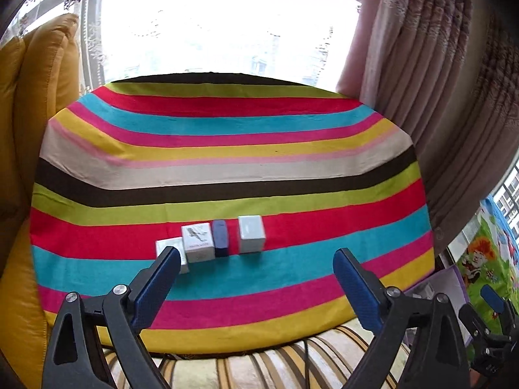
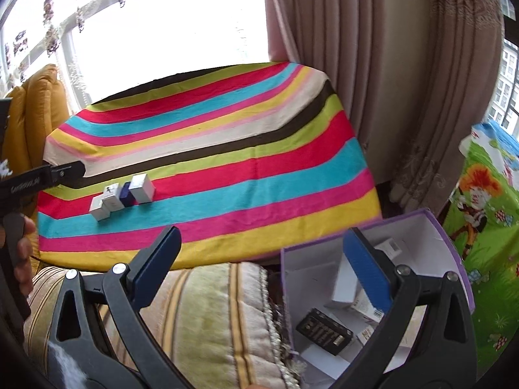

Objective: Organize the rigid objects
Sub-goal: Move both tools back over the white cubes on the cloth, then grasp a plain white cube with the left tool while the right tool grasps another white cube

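A striped cloth covers the table. On its red and blue bands stands a row of four small boxes: at the left a low white box, partly hidden behind a finger, then a white box with a drawing, a dark blue box close beside it, and a plain white box a little apart. The left gripper hangs near the row, jaws wide apart and empty. Further right, the right gripper is also spread open and empty, above a purple-edged carton beside the table, holding a black box and white boxes.
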`<state>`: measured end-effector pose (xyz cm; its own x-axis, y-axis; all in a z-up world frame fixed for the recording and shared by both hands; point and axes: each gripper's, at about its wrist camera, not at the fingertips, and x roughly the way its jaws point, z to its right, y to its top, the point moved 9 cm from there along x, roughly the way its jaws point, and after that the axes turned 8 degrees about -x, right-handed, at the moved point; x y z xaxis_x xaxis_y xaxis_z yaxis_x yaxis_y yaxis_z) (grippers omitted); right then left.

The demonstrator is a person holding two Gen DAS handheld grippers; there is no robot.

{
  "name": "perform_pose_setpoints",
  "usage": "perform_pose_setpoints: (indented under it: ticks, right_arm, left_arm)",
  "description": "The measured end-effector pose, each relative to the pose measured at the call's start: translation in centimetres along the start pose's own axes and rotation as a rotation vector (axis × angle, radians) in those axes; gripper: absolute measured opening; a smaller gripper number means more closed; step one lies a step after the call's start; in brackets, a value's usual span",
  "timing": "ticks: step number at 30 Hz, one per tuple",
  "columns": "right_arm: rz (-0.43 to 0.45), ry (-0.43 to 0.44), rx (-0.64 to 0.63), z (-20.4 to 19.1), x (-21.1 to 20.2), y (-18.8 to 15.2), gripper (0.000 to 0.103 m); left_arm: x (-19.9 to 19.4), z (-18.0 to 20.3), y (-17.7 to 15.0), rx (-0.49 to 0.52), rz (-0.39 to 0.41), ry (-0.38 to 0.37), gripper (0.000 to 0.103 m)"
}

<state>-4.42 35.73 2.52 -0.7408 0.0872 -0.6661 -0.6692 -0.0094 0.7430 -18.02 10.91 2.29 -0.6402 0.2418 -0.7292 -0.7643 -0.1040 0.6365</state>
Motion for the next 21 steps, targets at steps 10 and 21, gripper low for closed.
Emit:
perform_pose_setpoints:
  ticks: [10,21]
  right_arm:
    - [-0.02,0.066,-0.056,-4.8,4.1,3.5,0.101]
    - [-0.055,0.117,-0.145,-11.4,10.2,6.1,0.101]
  left_arm:
    - [5.9,-8.4,0.3,-0.192,-0.08,0.044,0.067]
    - [11.0,-11.2,-3.0,-0.158,-0.189,0.127,0.062]
